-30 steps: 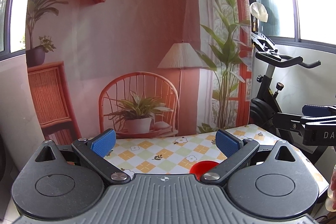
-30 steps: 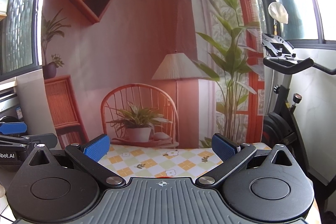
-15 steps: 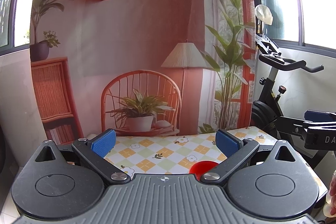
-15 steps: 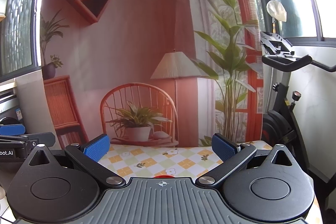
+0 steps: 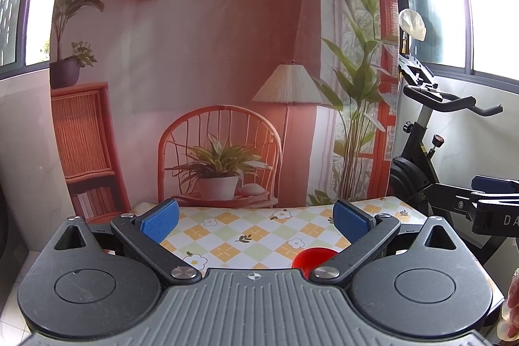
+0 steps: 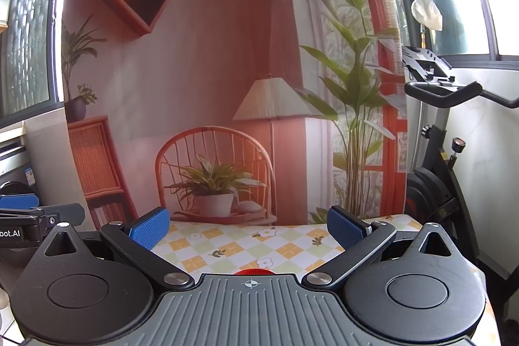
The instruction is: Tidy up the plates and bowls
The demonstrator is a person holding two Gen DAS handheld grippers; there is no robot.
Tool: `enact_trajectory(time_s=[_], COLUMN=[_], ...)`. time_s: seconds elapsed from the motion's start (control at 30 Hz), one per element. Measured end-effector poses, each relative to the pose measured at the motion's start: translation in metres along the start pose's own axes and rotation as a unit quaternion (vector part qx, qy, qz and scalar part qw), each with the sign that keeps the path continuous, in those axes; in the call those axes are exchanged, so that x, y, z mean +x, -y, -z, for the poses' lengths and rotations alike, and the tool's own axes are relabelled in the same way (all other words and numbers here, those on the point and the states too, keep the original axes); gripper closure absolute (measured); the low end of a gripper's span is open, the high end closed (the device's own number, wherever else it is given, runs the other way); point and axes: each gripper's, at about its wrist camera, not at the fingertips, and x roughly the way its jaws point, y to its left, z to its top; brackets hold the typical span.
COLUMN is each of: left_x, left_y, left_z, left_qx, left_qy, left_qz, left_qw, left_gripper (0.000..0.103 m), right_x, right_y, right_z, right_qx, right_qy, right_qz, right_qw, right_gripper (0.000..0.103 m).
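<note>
Nearest the cameras, the left tool (image 5: pixel 256 221) and the right tool (image 6: pixel 248 229) both hover above the counter (image 5: pixel 227 235) with jaws spread wide and nothing between them, seemingly held level and ready for a first reach. A red bowl (image 5: pixel 313 258) sits on the checked cloth toward the counter's near edge, partly hidden under the left tool's right finger; only its rim (image 6: pixel 254 272) peeks over the right tool's body. No plates are visible. Beyond the far edge hangs a printed backdrop (image 6: pixel 211 86), with an exercise bike (image 5: pixel 431 158) off the right edge.

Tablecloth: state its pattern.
Tablecloth: yellow, green and white checks with small flowers; clearest in the left wrist view.
</note>
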Motion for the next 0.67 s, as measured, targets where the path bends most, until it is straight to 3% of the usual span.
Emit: enact_trajectory(time_s=[0.67], left_x=[0.000], left_y=[-0.001], left_z=[0.001], left_qx=[0.001], left_qy=[-0.003], left_qz=[0.002], left_qw=[1.0000], left_gripper=[0.001], right_x=[0.002], right_y=[-0.003], right_z=[0.010], right_qx=[0.004], right_qy=[-0.004], right_qz=[0.000], right_qw=[1.000], right_gripper=[0.000])
